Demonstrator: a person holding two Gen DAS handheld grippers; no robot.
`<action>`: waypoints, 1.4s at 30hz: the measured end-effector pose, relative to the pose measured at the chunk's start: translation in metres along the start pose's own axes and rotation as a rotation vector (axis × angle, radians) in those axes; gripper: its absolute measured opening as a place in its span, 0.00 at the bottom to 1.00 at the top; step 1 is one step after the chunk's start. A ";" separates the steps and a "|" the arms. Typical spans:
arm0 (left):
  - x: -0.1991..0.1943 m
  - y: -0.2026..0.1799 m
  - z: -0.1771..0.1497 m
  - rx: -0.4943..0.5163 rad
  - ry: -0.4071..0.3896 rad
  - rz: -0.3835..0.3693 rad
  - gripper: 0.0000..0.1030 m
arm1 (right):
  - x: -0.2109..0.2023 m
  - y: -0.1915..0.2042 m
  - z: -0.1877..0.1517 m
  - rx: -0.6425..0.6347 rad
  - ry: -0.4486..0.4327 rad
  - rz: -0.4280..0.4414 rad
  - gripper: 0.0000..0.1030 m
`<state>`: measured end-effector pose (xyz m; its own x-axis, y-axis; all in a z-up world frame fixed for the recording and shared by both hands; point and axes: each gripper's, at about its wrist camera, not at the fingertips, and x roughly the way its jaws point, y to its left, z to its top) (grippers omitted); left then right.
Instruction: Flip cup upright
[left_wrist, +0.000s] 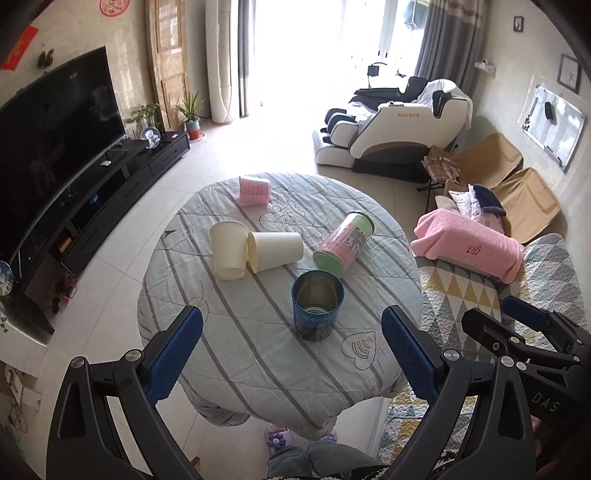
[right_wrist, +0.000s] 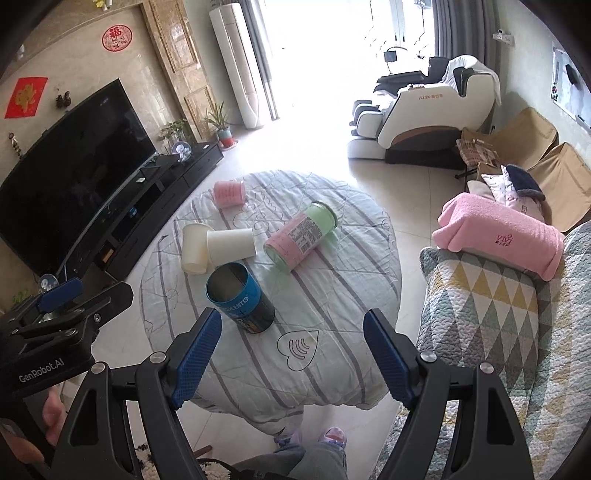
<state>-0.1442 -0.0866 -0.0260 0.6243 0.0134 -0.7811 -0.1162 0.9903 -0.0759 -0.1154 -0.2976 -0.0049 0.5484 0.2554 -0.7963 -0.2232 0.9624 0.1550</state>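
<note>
A round table (left_wrist: 258, 369) draped in a striped quilted cloth holds five containers; the blue tin (left_wrist: 317, 310) stands upright, mouth open, nearest the person; behind it the pink-and-green can (left_wrist: 343, 243) lies on its side; to the left, two cream paper cups touch, the left one (left_wrist: 228, 249) standing mouth down, the other cream cup (left_wrist: 275, 251) lying on its side; a pink cup (left_wrist: 254, 190) sits at the far edge. The left gripper (left_wrist: 291, 358) hovers above the near edge, jaws wide apart, holding nothing; the right gripper (right_wrist: 291, 354) does likewise, jaws spread and empty. A pink towel (right_wrist: 498, 236) rests on the sofa arm.
</note>
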 end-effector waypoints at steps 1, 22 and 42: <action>-0.002 -0.001 0.000 0.000 -0.007 0.002 0.96 | -0.003 0.000 0.000 0.001 -0.011 -0.004 0.78; -0.044 0.002 0.010 0.026 -0.217 0.009 0.96 | -0.038 0.019 0.002 -0.070 -0.204 -0.063 0.78; -0.046 -0.010 0.013 0.042 -0.231 0.036 0.96 | -0.043 0.015 0.001 -0.065 -0.226 -0.073 0.79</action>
<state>-0.1617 -0.0952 0.0191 0.7813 0.0756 -0.6196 -0.1124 0.9935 -0.0205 -0.1416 -0.2946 0.0326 0.7297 0.2063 -0.6520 -0.2234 0.9730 0.0579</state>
